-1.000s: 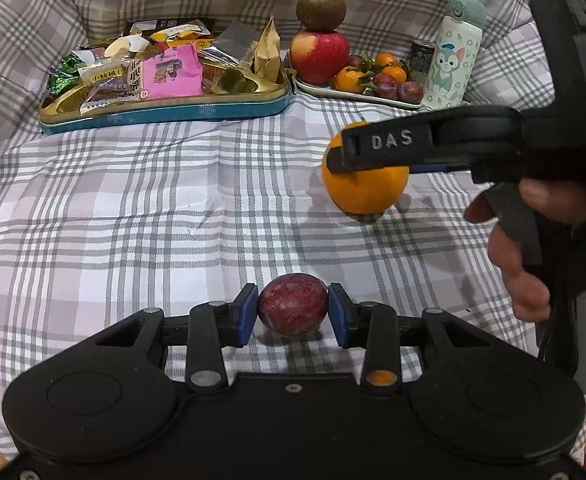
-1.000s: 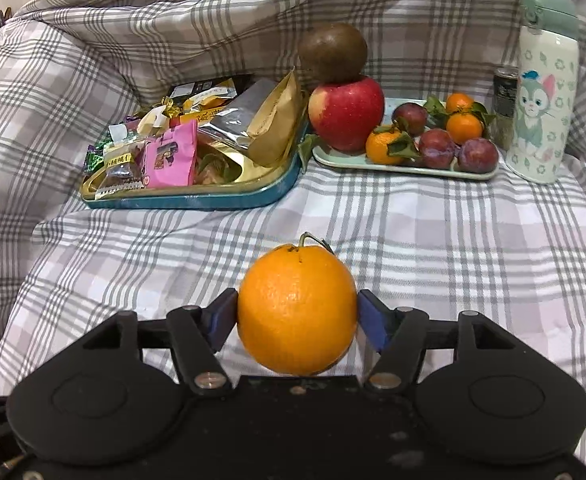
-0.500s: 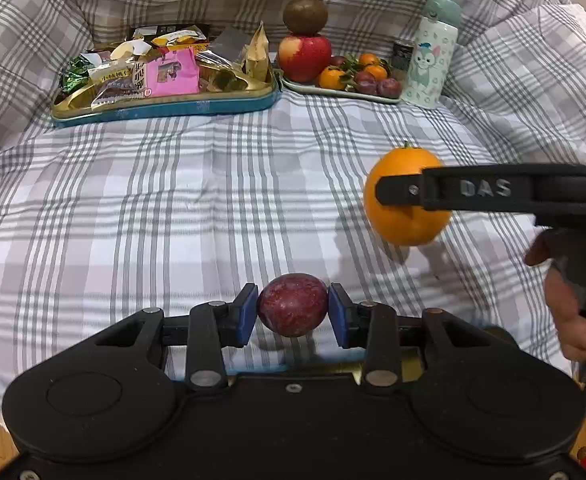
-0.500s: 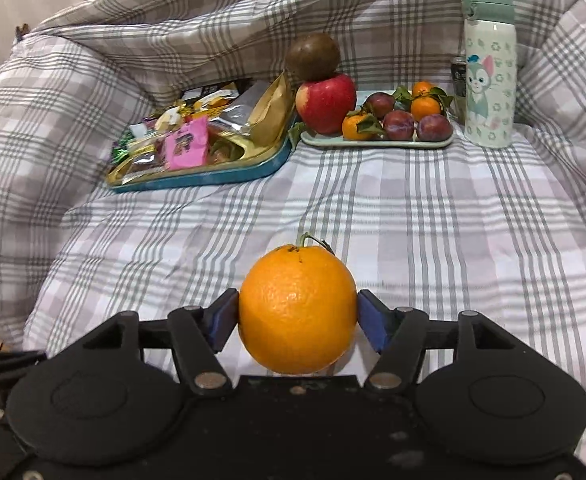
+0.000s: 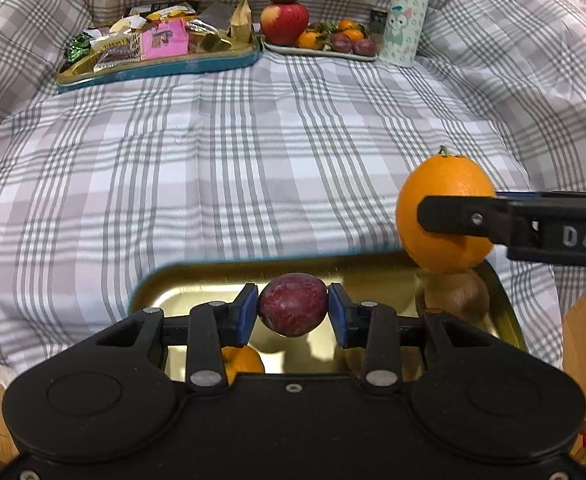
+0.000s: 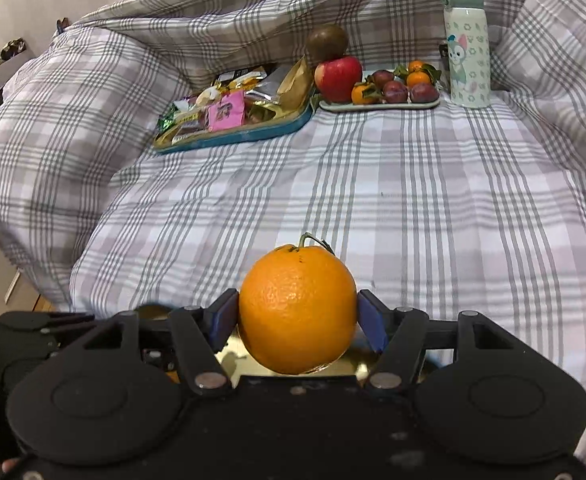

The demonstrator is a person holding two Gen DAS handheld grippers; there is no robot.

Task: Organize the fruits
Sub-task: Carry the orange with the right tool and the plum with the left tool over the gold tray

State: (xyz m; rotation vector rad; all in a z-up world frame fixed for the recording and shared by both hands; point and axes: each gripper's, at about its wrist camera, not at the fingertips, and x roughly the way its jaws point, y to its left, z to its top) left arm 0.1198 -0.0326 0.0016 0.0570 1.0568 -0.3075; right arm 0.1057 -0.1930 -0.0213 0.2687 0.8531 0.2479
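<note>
My left gripper (image 5: 293, 310) is shut on a dark red plum (image 5: 292, 304) and holds it above a gold tin tray (image 5: 197, 276) at the near edge of the bed. My right gripper (image 6: 297, 316) is shut on a large orange (image 6: 297, 312), which also shows in the left wrist view (image 5: 445, 184) above the tray's right end. In the tray lie a brown kiwi (image 5: 459, 294) and a small orange fruit (image 5: 245, 362), partly hidden by my left gripper.
At the back of the plaid blanket (image 5: 253, 160) stand a snack tin (image 5: 161, 50), a fruit plate (image 5: 325, 40) with an apple (image 5: 285, 18), a kiwi on top, tangerines and plums, and a cartoon bottle (image 5: 405, 16). Wooden floor shows at the lower corners.
Both grippers have drawn back toward the near edge of the bed with their fruit. The gold tray has come into view under them.
</note>
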